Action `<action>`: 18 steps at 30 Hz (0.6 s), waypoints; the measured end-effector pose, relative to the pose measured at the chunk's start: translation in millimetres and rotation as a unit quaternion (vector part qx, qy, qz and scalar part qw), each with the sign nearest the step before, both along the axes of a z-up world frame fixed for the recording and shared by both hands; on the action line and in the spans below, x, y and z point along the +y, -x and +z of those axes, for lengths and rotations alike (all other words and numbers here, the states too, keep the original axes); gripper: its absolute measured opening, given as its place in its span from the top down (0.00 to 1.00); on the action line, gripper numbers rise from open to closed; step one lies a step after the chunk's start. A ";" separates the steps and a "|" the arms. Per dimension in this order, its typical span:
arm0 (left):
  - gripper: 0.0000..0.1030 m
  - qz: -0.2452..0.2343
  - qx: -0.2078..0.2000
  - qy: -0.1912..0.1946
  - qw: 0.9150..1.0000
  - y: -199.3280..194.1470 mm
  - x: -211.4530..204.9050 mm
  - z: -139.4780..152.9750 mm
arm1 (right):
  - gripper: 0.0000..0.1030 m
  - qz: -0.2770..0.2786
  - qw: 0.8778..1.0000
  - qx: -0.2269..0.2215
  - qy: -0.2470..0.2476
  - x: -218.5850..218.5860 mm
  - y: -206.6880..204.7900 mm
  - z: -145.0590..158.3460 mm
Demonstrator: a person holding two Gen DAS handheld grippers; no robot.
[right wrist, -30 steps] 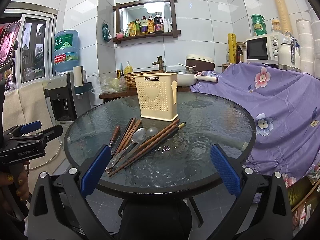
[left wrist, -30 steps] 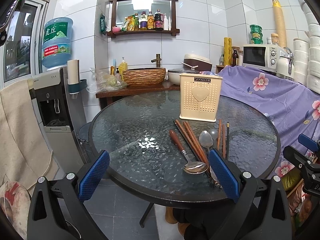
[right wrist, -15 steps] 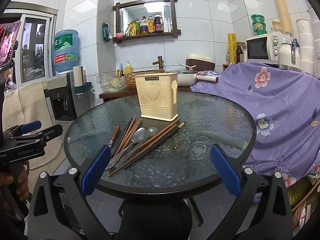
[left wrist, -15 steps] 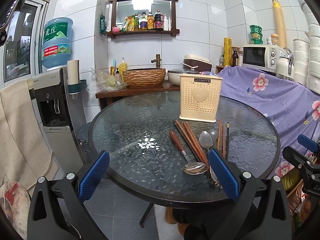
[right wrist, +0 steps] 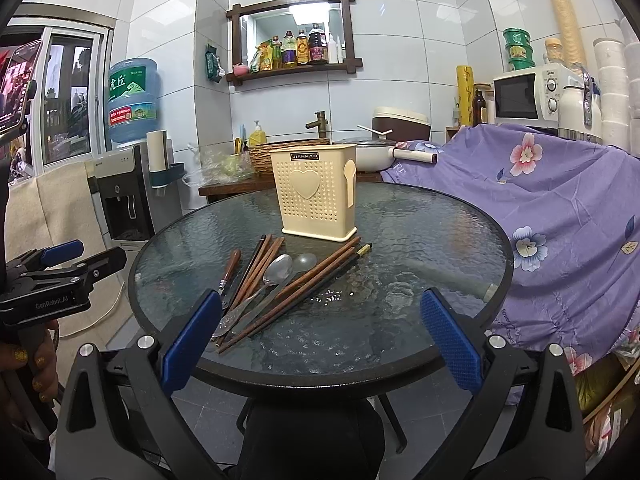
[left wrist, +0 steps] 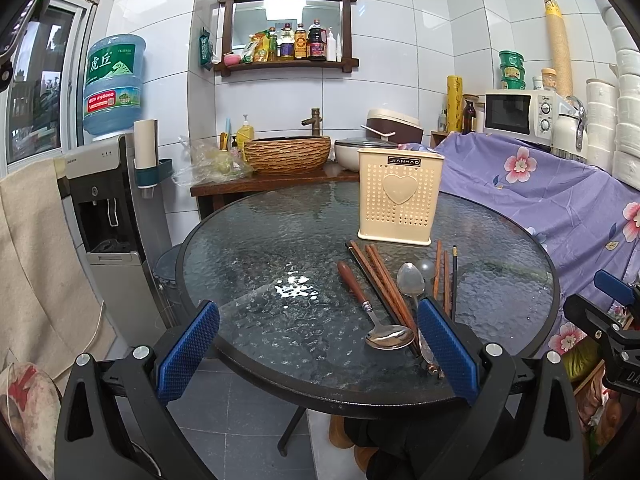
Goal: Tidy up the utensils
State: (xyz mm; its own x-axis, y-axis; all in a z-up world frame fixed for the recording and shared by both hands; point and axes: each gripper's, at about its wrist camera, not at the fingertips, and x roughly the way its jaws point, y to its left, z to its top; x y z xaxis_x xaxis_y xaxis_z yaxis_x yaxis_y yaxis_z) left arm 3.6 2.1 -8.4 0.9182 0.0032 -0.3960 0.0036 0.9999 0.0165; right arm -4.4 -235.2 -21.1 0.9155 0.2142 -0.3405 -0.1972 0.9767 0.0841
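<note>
A cream perforated utensil holder [left wrist: 400,198] [right wrist: 314,194] stands upright on a round glass table [left wrist: 260,248] [right wrist: 420,232]. In front of it lie several brown chopsticks [left wrist: 384,280] [right wrist: 316,276], a wooden-handled spoon [left wrist: 370,308] [right wrist: 230,270] and a metal spoon [left wrist: 411,280] [right wrist: 276,270]. My left gripper [left wrist: 318,350] is open and empty, at the table's near edge. My right gripper [right wrist: 320,338] is open and empty, at the near edge to the right of the utensils.
A water dispenser [left wrist: 108,208] stands left of the table. A purple flowered cloth [right wrist: 560,208] covers furniture on the right, touching the table. A wooden counter with a basin [left wrist: 286,154] and pots is behind. The other gripper shows at each view's side [right wrist: 52,276].
</note>
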 end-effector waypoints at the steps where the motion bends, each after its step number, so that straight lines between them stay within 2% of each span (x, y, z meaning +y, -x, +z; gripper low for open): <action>1: 0.06 0.000 0.000 -0.001 1.000 0.0 -0.1 0.2 | 0.05 0.000 1.000 0.000 0.000 -0.1 -0.1 0.3; 18: 0.06 0.000 0.000 -0.001 1.000 -0.3 0.6 0.2 | 0.05 0.001 1.000 0.003 0.001 2.8 1.2 1.1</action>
